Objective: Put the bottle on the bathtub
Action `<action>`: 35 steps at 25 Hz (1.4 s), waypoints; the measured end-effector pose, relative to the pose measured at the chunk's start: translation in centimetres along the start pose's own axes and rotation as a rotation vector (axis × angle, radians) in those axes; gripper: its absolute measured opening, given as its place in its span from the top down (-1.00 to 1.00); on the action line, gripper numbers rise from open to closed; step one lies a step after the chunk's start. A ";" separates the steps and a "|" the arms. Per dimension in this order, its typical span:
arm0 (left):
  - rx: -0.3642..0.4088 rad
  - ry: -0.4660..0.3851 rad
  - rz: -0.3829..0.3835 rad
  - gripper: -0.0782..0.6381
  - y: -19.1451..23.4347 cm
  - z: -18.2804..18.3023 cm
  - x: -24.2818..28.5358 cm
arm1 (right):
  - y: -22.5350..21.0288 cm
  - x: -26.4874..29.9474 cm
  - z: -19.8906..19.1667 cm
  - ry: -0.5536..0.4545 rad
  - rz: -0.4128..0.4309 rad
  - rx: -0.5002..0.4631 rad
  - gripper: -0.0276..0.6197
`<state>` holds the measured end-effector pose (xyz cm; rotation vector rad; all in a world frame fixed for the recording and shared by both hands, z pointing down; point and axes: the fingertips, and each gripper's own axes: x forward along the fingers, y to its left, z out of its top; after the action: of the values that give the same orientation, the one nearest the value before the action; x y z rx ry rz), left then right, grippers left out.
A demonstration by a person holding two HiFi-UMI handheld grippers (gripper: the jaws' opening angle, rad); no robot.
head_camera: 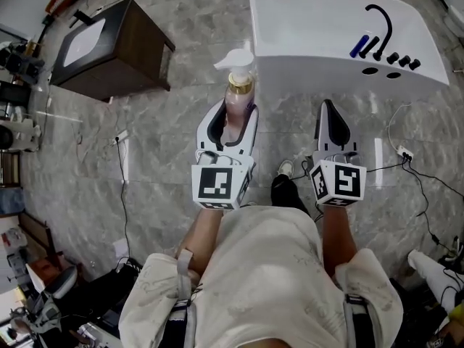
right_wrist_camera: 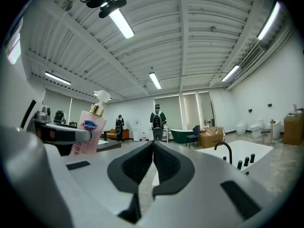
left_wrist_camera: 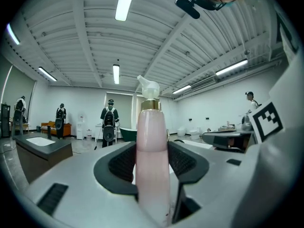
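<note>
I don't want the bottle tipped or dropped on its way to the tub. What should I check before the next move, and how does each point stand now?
1. Grip: left gripper shut on the bottle, jaws pressing both sides: ok.
2. Tilt: bottle upright, pump on top: ok.
3. Landing spot: bathtub deck bare left of the faucet: ok.
4. Position: bottle over the floor, short of the bathtub: not ok.
5. Other hand: right gripper shut, empty, apart from the bottle: ok.
6. Bottle's base above deck height: cannot tell.

Glossy bathtub (head_camera: 312,20), translucent plastic bottle (head_camera: 236,114) w/ metallic collar (head_camera: 240,86).
</note>
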<state>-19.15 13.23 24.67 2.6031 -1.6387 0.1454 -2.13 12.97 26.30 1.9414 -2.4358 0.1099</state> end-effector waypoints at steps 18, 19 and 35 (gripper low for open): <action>-0.022 0.075 -0.031 0.20 -7.4 0.0 17.8 | -17.2 8.6 -1.3 0.031 -0.051 -0.005 0.94; -0.020 0.079 -0.032 0.20 -7.6 -0.1 18.4 | -17.7 8.9 -1.3 0.032 -0.052 -0.002 0.94; -0.071 0.160 -0.061 0.20 -3.4 -5.5 26.2 | -17.9 16.9 -4.1 0.112 -0.044 -0.027 0.94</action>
<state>-5.14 -8.20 33.03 2.5133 -1.4826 0.2791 11.39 -7.16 32.17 1.9214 -2.3109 0.1781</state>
